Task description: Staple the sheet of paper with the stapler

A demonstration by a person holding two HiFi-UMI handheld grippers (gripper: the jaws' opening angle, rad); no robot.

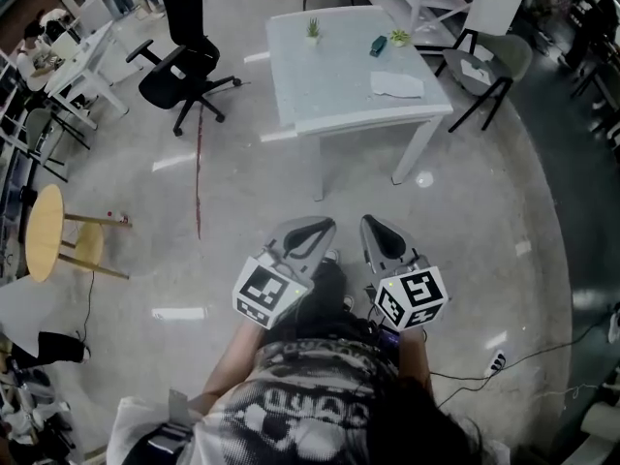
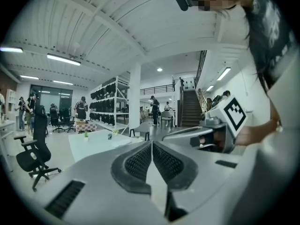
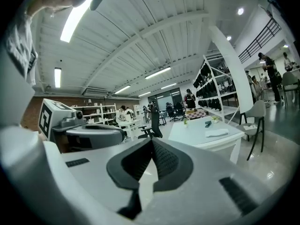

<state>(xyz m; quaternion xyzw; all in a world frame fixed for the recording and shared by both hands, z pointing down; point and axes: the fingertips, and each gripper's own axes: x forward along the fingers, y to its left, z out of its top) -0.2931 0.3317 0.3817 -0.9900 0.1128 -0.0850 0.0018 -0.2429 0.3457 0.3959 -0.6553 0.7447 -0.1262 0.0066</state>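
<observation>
1. The left gripper [image 1: 320, 227] hangs low in front of the person, over bare floor and well short of the white table [image 1: 329, 100]
2. In the left gripper view its ribbed pads [image 2: 138, 161] are clenched against each other, with nothing caught between them
3. The right gripper [image 1: 372, 223] sits just beside the left one, the two marker cubes near each other but apart
4. In the right gripper view its jaws are likewise pressed together and empty
5. Both grippers aim roughly level across the floor toward the table
6. The sheet of paper [image 1: 397, 84] lies flat on the tabletop near its right edge, slightly rumpled
7. The stapler [image 1: 378, 46], dark teal, lies farther back on the table, apart from the paper and just beside a small potted plant [image 1: 399, 38]
8. A second small plant [image 1: 313, 29] stands at the far side of the tabletop, to the left of the stapler
9. A black office chair [image 1: 179, 61] stands left of the table, and a grey chair [image 1: 496, 64] stands at its right
10. A round wooden stool [image 1: 46, 232] stands at the far left of the head view
</observation>
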